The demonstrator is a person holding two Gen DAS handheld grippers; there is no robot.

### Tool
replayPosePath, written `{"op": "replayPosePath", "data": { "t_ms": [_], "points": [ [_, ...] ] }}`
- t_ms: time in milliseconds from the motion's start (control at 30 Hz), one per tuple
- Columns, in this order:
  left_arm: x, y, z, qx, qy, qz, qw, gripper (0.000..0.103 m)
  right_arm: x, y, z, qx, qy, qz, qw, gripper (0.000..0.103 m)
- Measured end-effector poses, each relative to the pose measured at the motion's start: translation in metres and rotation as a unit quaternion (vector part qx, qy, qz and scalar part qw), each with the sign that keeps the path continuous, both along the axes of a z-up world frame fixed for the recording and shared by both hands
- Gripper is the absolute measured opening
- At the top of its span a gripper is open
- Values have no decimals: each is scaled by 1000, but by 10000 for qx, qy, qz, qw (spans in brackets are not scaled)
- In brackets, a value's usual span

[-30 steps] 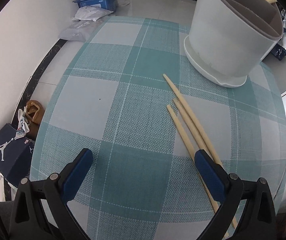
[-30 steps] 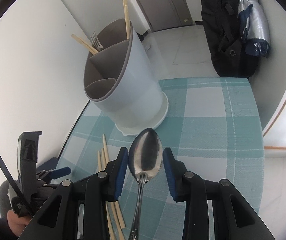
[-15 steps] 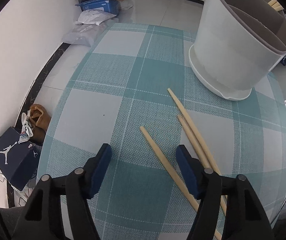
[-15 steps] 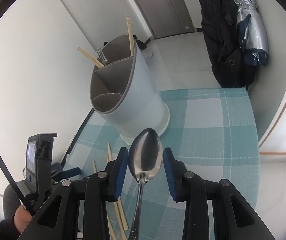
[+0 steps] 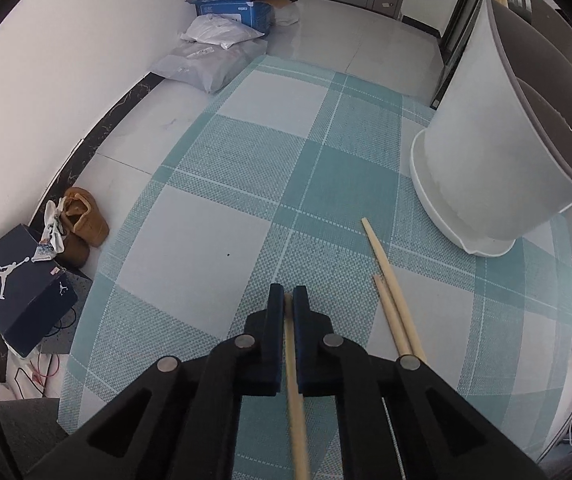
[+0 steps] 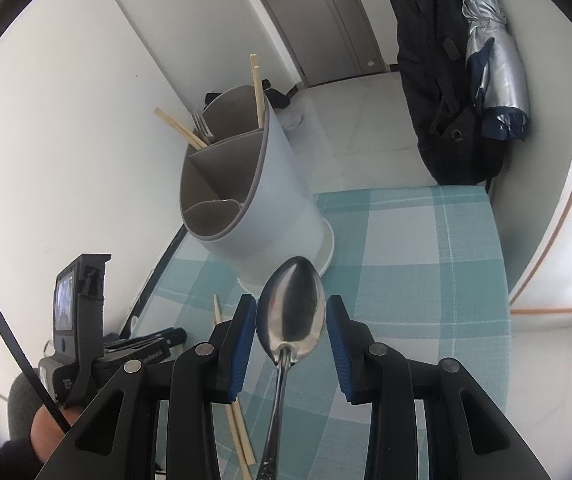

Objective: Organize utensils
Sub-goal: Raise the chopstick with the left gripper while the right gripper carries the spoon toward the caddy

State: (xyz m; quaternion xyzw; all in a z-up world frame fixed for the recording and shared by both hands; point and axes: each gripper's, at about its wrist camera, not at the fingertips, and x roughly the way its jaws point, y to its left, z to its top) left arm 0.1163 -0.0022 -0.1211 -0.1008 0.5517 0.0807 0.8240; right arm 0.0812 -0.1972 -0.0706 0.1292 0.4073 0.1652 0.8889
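The left gripper (image 5: pixel 288 300), aimed steeply down at the checked table (image 5: pixel 213 240), clamps a light, stiff, slippery chopstick (image 5: pixel 292 364) near one end. The right gripper (image 6: pixel 290 316), tilted toward the holder (image 6: pixel 245 200), is narrow around a hard, smooth spoon (image 6: pixel 292 312), its bowl between the pads.

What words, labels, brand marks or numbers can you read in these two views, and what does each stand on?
No text can be quoted.
Dark blue shoebox: a white jumping-figure logo, no words.
Blue carton: white lettering, too blurred to read.
Grey mailing bag: a label, too small to read.
Left gripper in the right wrist view: white lettering, too small to read.
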Motion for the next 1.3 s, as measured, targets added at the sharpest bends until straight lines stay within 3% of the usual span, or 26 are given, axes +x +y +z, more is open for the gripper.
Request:
{"op": "replayPosePath", "data": {
  "t_ms": [267, 333, 433, 667, 900, 1000, 1167, 1300],
  "points": [
    [3, 6, 3, -344, -121, 22, 9993, 1, 0, 1, 2, -42, -97, 10, 9999, 35],
    [1, 7, 10, -390, -279, 1, 9989, 1, 1, 1, 1, -32, -102, 3, 9999, 35],
    [-4, 6, 25, -109, -604, 35, 9981, 1, 1, -1, 2, 11, -141, -39, 9999, 35],
    [-15, 9, 53, -321, -1199, 7, 9923, 1, -6, 1, 7, -12, -323, -75, 9994, 35],
    [-35, 5, 101, -227, -2045, -87, 9786, 1, -22, -3, 21, 23, -596, -191, 9980, 35],
    [-44, 3, 116, -352, -2316, -230, 9719, 1, -28, -5, 27, 367, -709, -114, 9967, 35],
    [-57, 6, 128, -372, -2532, -344, 9661, 0, -37, 0, 35, 330, -906, -162, 9952, 35],
    [-58, 9, 127, -414, -2515, -395, 9662, 0, -43, 7, 37, 200, -994, -157, 9947, 35]
  ]
}}
